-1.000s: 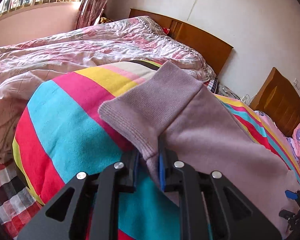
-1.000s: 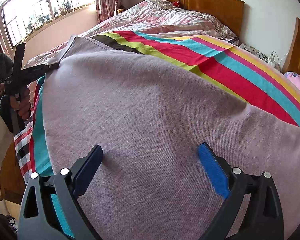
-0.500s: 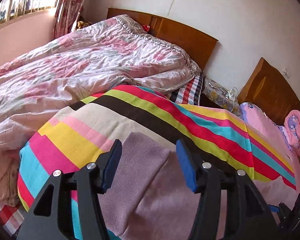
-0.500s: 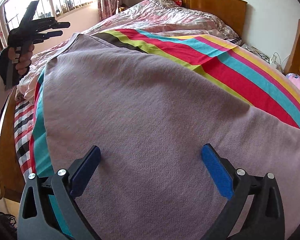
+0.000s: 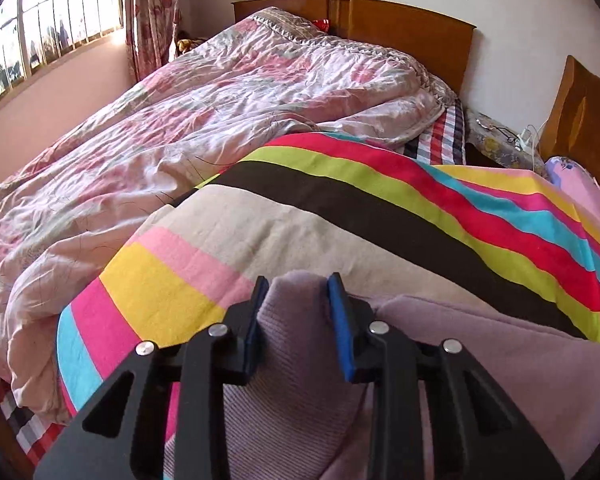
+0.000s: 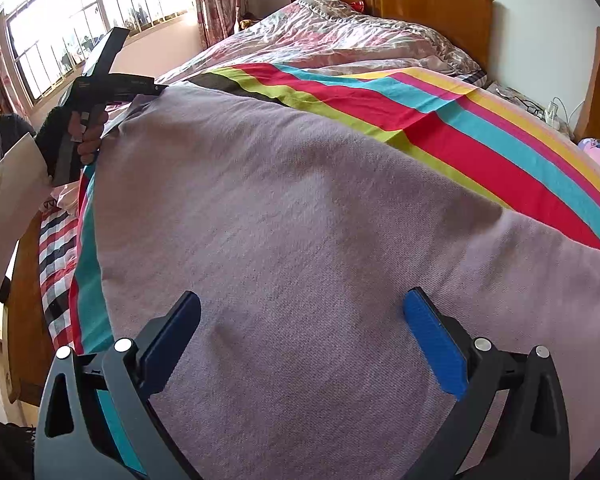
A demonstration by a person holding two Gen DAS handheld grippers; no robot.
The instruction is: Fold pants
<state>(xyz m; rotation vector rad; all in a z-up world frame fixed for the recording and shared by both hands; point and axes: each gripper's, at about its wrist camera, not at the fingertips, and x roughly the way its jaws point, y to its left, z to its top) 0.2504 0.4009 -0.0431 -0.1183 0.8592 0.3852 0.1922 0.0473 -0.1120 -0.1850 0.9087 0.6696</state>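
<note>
We are noting the left gripper [image 5: 298, 280], its jaws just closing, pinching a cuff of the mauve knit pants [image 6: 300, 220] lying on the striped blanket [image 5: 340, 208], while the right gripper [image 6: 302, 344] is hovering spread wide above them.

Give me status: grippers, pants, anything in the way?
Left gripper just closing on pants cuff. Right gripper open over pants, holding nothing. Pants spread on striped blanket; nothing in the way.

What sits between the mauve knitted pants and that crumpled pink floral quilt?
A bright striped fleece blanket fills that stretch, under the mauve pants and reaching the floral quilt, in the left wrist view.
</note>
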